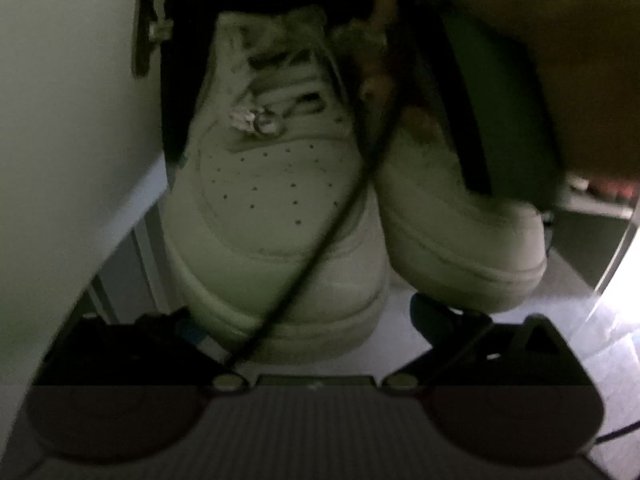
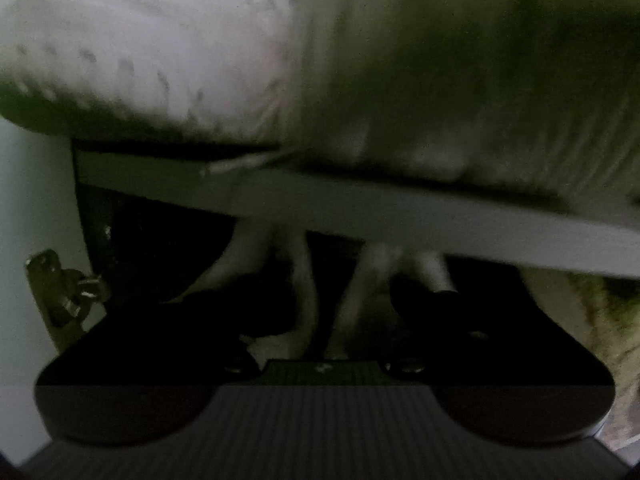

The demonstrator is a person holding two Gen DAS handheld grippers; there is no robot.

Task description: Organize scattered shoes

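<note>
The two white sneakers stand side by side, toes outward, on a shelf [image 1: 568,292] inside a cupboard: the left sneaker [image 1: 280,184] sits square, and the right sneaker [image 1: 448,216] touches it along the inner edge, its toe turned slightly away.

The right gripper [image 2: 320,332] is close against the right sneaker. Its fingers are spread wide and I see nothing pinched between them, so it looks to have released the shoe. The left gripper [image 1: 320,344] hangs in front of the left toe with its fingers spread too, holding nothing.

To finish this well, I'd say the right one should draw straight back without snagging laces or dragging the shoe. A light nudge at the toe would then bring the pair parallel and fully behind the shelf edge [image 2: 360,200], so the cupboard door [image 1: 60,120] on its hinge [image 1: 148,32] can close.

This compartment holds only the pair, as far as the dim view shows. In the compartment below, pale straps [image 2: 304,280] and dark shapes suggest more footwear, but it is too dark and blurred to say what.
</note>
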